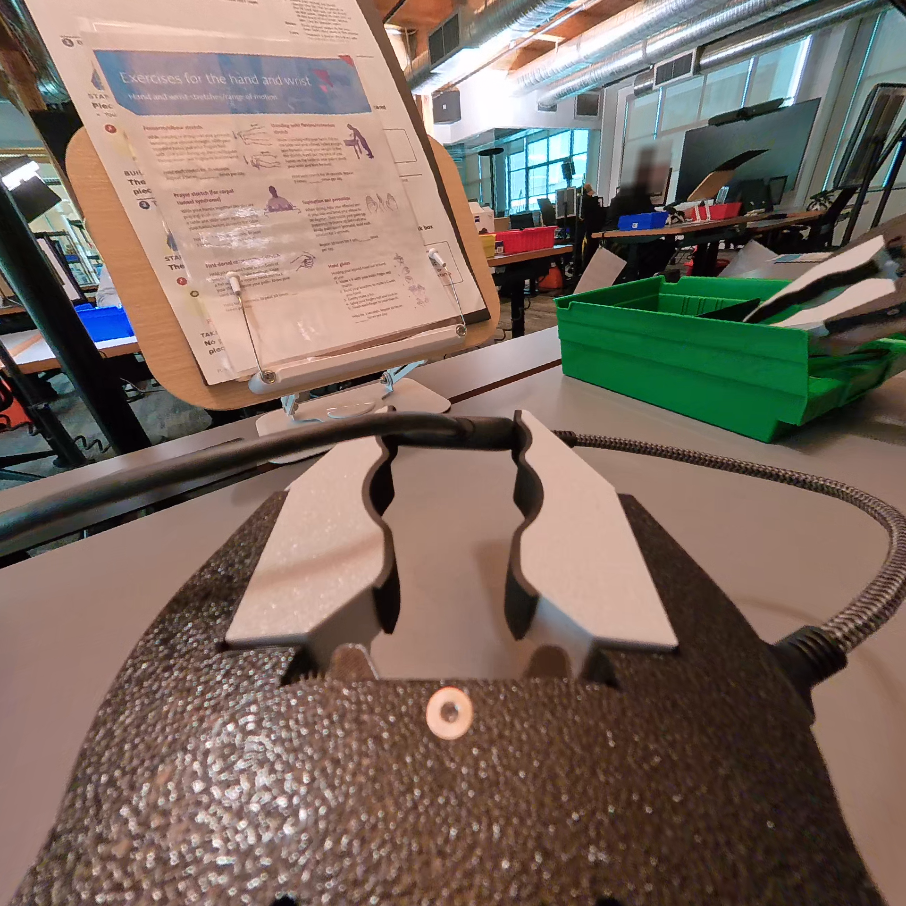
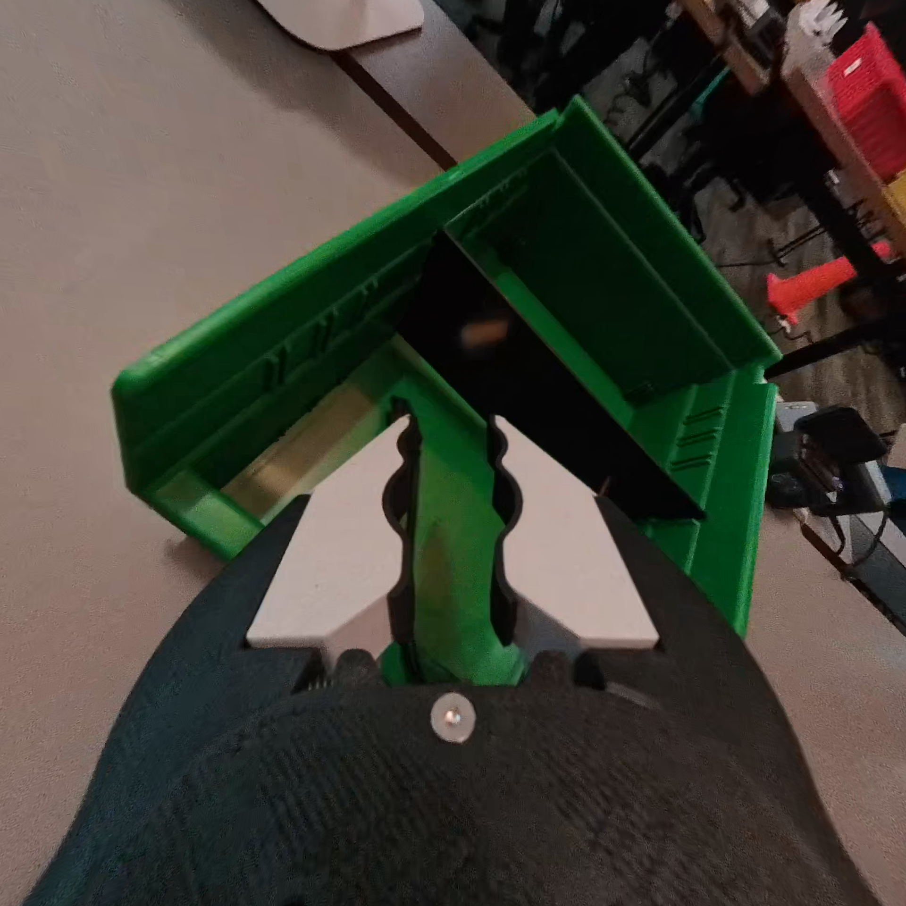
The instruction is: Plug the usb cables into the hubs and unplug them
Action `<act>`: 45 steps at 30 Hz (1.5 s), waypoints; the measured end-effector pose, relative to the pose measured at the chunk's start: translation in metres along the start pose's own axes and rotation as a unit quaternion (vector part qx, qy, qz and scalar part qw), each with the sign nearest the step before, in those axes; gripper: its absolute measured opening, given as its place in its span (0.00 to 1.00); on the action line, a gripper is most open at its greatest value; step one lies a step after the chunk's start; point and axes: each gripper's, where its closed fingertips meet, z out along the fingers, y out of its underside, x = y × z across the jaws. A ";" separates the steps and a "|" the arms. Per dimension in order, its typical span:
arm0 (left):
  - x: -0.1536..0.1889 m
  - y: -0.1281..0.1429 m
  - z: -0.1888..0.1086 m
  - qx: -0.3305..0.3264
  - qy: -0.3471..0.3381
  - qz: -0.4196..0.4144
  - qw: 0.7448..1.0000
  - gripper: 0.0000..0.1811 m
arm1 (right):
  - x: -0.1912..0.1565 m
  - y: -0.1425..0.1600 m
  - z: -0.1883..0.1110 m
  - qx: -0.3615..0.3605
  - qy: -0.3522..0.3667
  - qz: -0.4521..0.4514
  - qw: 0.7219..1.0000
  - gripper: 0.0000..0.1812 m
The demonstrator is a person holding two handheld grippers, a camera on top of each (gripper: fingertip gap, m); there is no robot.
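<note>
My left gripper (image 1: 451, 441) sits low over the grey table (image 1: 686, 515) with its jaws apart. A smooth black cable (image 1: 196, 470) comes in from the left, and its thick end lies across the gap at the fingertips. A braided cable (image 1: 833, 515) leaves past the right fingertip and loops round to a ribbed black sleeve (image 1: 809, 657) beside the gripper body. No hub shows clearly. My right gripper (image 2: 448, 416) hangs open and empty over a green bin (image 2: 220, 382). It also shows in the left wrist view (image 1: 765, 314), pointing into the bin (image 1: 686, 353).
A black divider (image 2: 490, 343) splits the bin. A wooden document stand (image 1: 122, 294) with laminated sheets stands on a white base (image 1: 416, 397) just beyond the cables. A dark device with wires (image 2: 823, 456) sits near the table edge. Other benches with red and blue bins lie beyond.
</note>
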 end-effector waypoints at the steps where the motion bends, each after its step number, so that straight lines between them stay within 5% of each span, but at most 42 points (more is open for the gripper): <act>1: 0.000 0.000 0.000 0.000 0.001 -0.001 1.000 0.25 | 0.002 -0.006 -0.004 0.018 0.003 0.011 1.000 0.19; 4: 0.003 0.000 0.001 -0.002 0.011 -0.005 1.000 0.25 | -0.003 -0.051 -0.034 0.148 -0.038 0.081 0.985 0.32; 8: 0.010 -0.003 0.002 0.006 0.021 0.001 1.000 0.25 | -0.073 -0.151 -0.096 0.380 -0.216 0.154 0.886 0.27; 12: 0.019 -0.012 -0.001 0.022 0.033 0.038 0.999 0.25 | -0.171 -0.187 -0.070 0.321 -0.322 0.168 0.875 0.35; 15: 0.025 -0.023 -0.006 0.046 0.041 0.072 0.995 0.25 | -0.204 -0.194 -0.053 0.291 -0.344 0.200 0.870 0.41; 17: 0.032 -0.034 -0.011 0.072 0.061 0.074 0.993 0.25 | -0.208 -0.200 -0.052 0.291 -0.414 0.311 0.804 0.41; 21: 0.054 -0.048 -0.019 0.114 0.129 0.049 0.984 0.25 | -0.223 -0.201 -0.052 0.243 -0.583 0.480 0.608 0.38; 24: 0.070 -0.044 -0.020 0.113 0.177 0.052 0.976 0.25 | -0.231 -0.203 -0.060 0.238 -0.632 0.495 0.546 0.30; 26: 0.073 -0.039 -0.019 0.103 0.178 0.077 0.976 0.25 | -0.233 -0.204 -0.069 0.246 -0.649 0.480 0.537 0.11; 32: 0.075 -0.023 -0.018 0.087 0.160 0.194 0.964 0.25 | -0.232 -0.200 -0.078 0.221 -0.680 0.487 0.502 0.06; 40: 0.073 -0.020 -0.014 0.066 0.142 0.199 0.967 0.26 | -0.240 -0.201 -0.076 0.198 -0.684 0.498 0.496 0.06; 42: 0.071 -0.012 -0.009 0.033 0.136 0.195 0.971 0.25 | -0.240 -0.199 -0.068 0.203 -0.673 0.496 0.510 0.06; 45: 0.066 -0.006 -0.003 0.001 0.103 0.202 0.974 0.25 | -0.241 -0.199 -0.055 0.227 -0.619 0.472 0.586 0.18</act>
